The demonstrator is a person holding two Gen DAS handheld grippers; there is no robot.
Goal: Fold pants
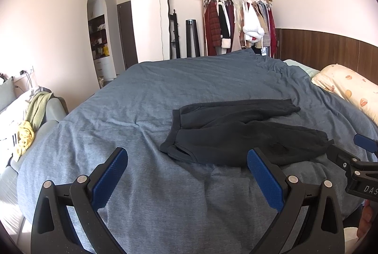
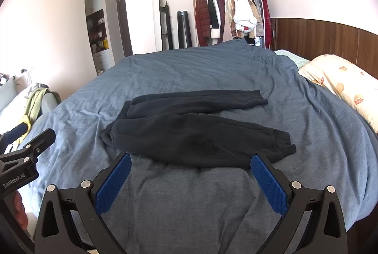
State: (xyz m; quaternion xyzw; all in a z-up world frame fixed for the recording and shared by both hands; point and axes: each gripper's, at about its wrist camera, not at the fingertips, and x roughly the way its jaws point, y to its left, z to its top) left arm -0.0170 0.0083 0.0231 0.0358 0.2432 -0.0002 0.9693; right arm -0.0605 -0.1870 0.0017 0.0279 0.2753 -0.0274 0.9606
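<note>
- At the centre of the left wrist view, a pair of black pants (image 1: pixel 243 133) lies flat on a bed covered by a blue-grey duvet (image 1: pixel 146 100).
- The pants run across the frame, waistband toward the left, cuffed legs toward the right, the two legs lying apart with a strip of duvet showing between them near the cuffs.
- The nearer leg carries a dark patch, seen in the lower middle of the right wrist view.
- The left claw (image 1: pixel 186 173) is spread wide at the bottom of its frame, its blue-padded fingers (image 1: pixel 109 179) holding nothing; the waistband corner lies just above and between the two pads, apart from them.
- The right claw (image 2: pixel 191 177) is likewise spread wide and empty at the bottom of its frame; the nearer leg of the pants (image 2: pixel 189 133) lies just above the tips, with the right pad near the cuff. Whether the tips touch the fabric cannot be told.
- Each claw shows at the edge of the other's view: the right one at the lower right of the left wrist view, the left one at the lower left of the right wrist view.
- A cream patterned pillow (image 1: pixel 349 88) lies at the right edge of the frame, well apart from the pants.
- A clothes rack (image 1: pixel 236 22) with hanging garments stands against the wall in the upper middle.
</note>
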